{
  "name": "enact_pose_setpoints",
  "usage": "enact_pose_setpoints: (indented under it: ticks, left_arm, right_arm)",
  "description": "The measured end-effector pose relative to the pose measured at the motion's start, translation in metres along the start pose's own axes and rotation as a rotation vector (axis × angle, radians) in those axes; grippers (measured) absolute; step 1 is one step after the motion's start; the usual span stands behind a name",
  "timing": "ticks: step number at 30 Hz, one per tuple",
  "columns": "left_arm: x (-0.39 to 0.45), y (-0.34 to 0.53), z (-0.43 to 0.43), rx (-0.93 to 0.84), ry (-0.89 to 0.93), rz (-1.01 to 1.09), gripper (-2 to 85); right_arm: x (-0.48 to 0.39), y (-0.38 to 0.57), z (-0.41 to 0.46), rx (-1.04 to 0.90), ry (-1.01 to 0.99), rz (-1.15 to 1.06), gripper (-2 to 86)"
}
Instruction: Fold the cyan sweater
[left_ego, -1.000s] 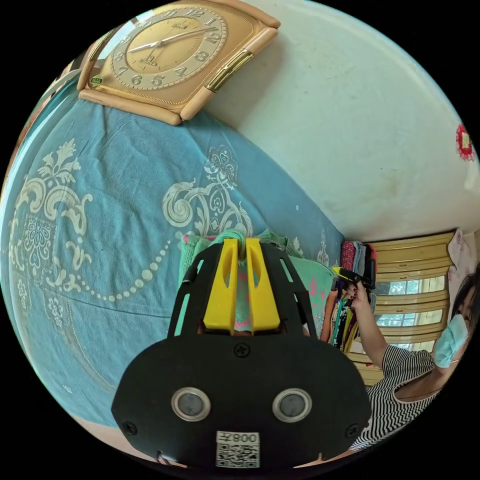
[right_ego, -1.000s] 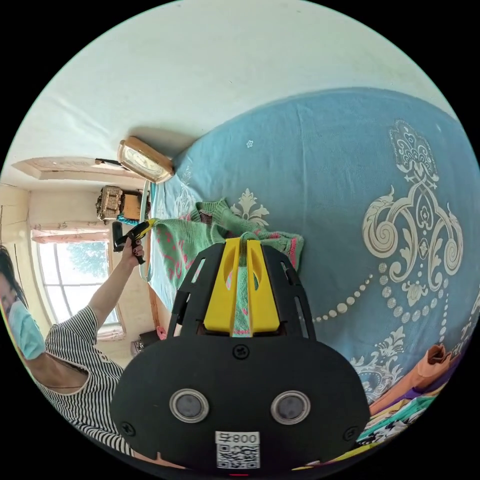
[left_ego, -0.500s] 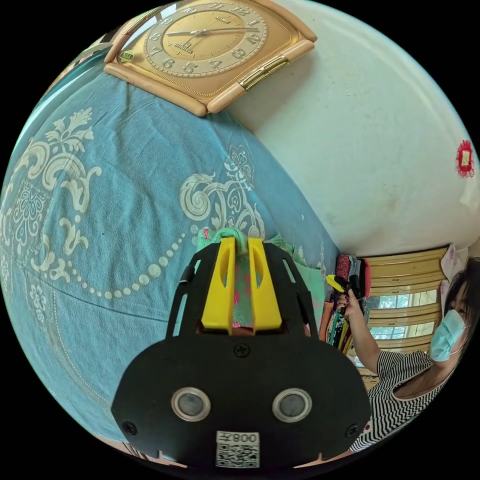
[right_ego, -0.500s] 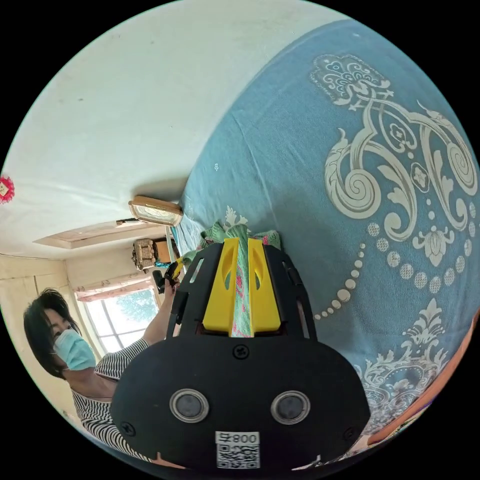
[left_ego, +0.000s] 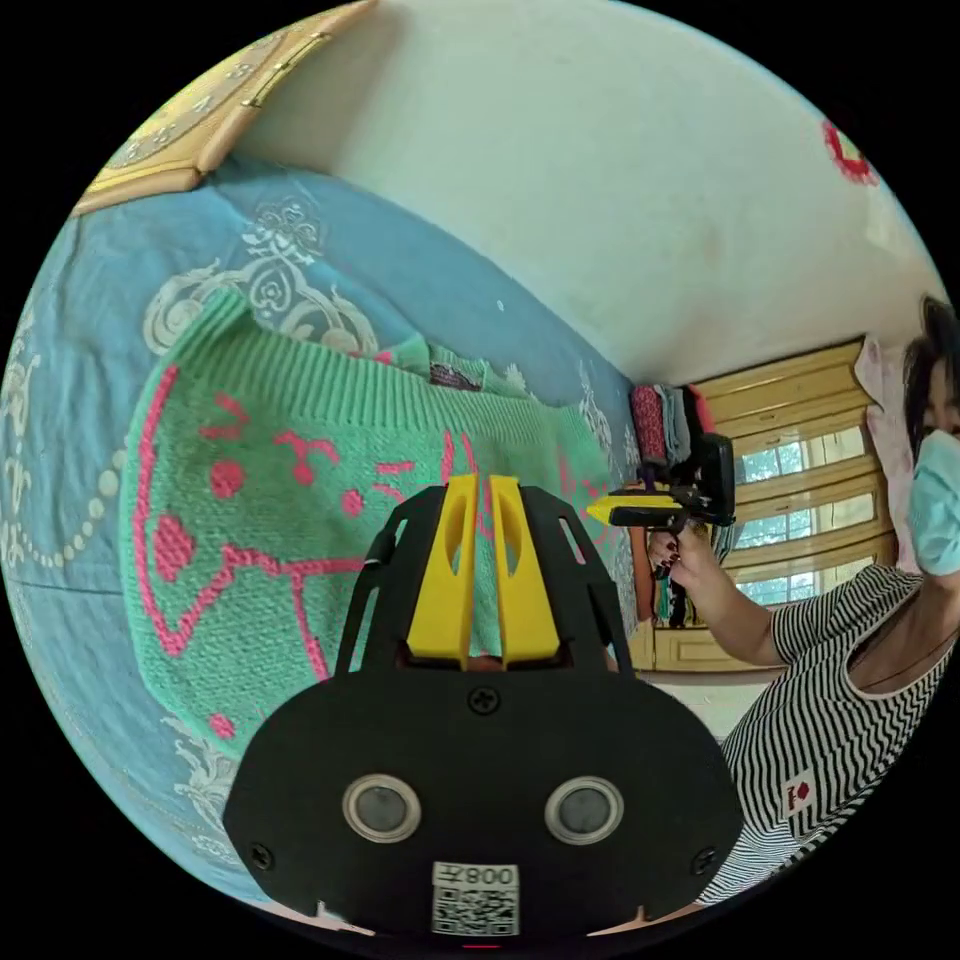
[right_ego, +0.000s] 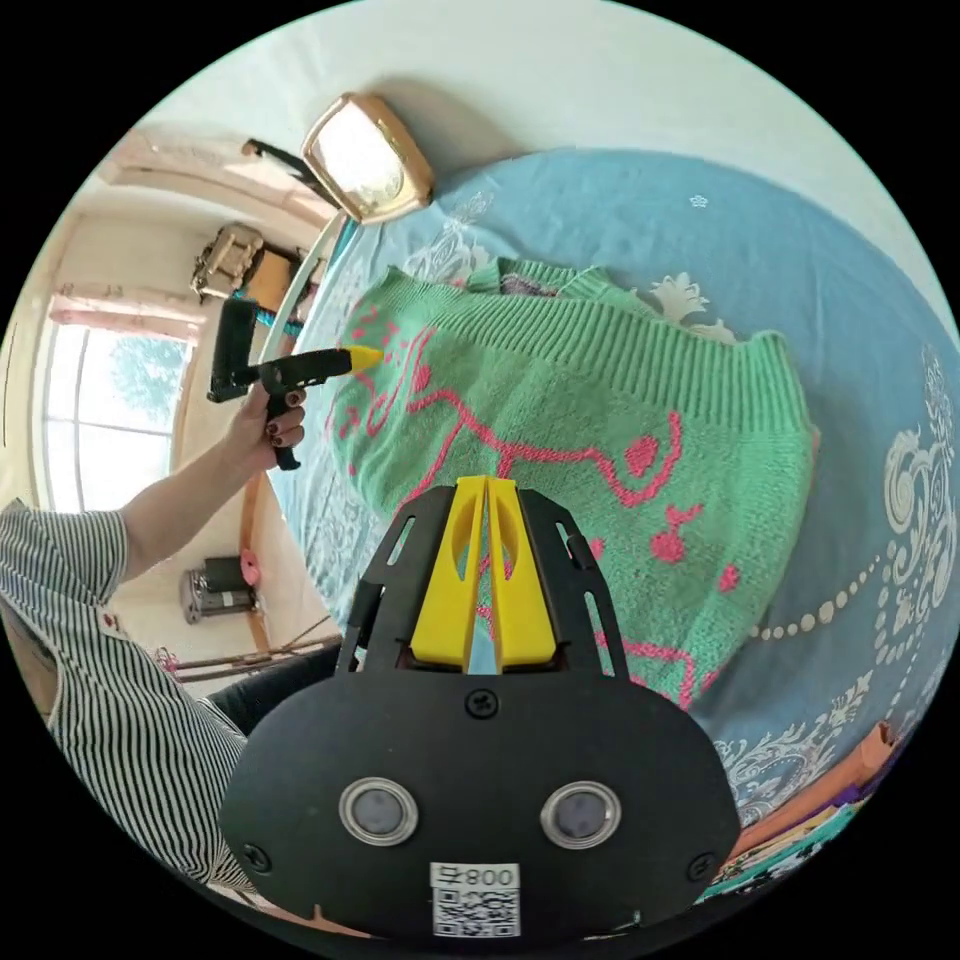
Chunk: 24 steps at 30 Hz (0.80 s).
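The cyan-green knit sweater (left_ego: 300, 470) with a pink pattern is spread wide over the blue patterned bedspread (left_ego: 70, 330), its ribbed band on the far side. My left gripper (left_ego: 478, 482) is shut on the sweater's near edge, with cloth showing between its yellow jaws. In the right gripper view the sweater (right_ego: 620, 400) fans out from my right gripper (right_ego: 486, 482), which is shut on the same near edge. A hand holds the left gripper (right_ego: 365, 356) at the sweater's side edge. The right gripper (left_ego: 600, 512) sits at the opposite edge. The cloth runs taut between them.
A gold-framed clock (right_ego: 365, 160) leans on the white wall at the bed's far end. Folded clothes (right_ego: 830, 780) are stacked at one bed edge, more clothes (left_ego: 665, 425) by the windows. The person in a striped top (left_ego: 830, 700) stands beside the bed.
The sweater, bunched and hanging from both grippers before, is now spread out wide over the bedspread. Both cameras have swung, and each gripper now shows closer in the other's view.
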<state>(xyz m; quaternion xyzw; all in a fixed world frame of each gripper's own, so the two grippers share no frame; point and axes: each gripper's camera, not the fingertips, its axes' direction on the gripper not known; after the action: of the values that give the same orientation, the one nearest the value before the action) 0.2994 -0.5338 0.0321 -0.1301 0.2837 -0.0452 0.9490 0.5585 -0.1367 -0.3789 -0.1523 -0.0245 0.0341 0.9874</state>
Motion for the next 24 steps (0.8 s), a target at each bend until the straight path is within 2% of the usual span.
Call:
enact_pose_setpoints:
  ticks: [3,4,6,8,12,15,17,22,24]
  left_arm:
    - [0.014,0.016,0.060,-0.158,-0.127,0.037,0.8]
    - [0.019,0.030,0.070,-0.142,-0.154,0.084,0.6]
    - [0.019,0.042,0.069,-0.098,-0.132,0.043,0.4]
    - [0.019,0.045,0.064,-0.124,-0.089,-0.017,0.2]
    - [0.037,0.057,0.038,-0.060,-0.132,0.007,0.2]
    - [0.037,0.077,0.015,-0.017,-0.264,-0.032,0.1]
    - [0.025,0.098,0.016,-0.071,-0.364,-0.047,0.1]
    - [0.024,0.130,0.018,-0.033,-0.327,-0.086,0.1]
    - [0.023,0.135,0.014,-0.027,-0.300,-0.118,0.1]
  right_arm:
    - [-0.030,0.005,0.062,-0.164,0.085,-0.051,0.2]
    - [-0.042,0.016,0.069,-0.115,0.126,-0.072,0.2]
    - [-0.056,0.026,0.071,-0.059,0.190,-0.099,0.2]
    - [-0.059,0.024,0.068,-0.054,0.179,-0.076,0.2]
    - [-0.058,0.023,0.041,-0.002,0.140,-0.042,0.2]
    - [-0.050,0.045,0.014,0.065,0.258,0.012,0.2]
    - [-0.027,0.069,0.009,0.055,0.357,0.114,0.2]
    - [0.006,0.107,0.027,0.033,0.209,0.272,0.1]
    - [0.004,0.111,0.030,0.048,0.210,0.291,0.1]
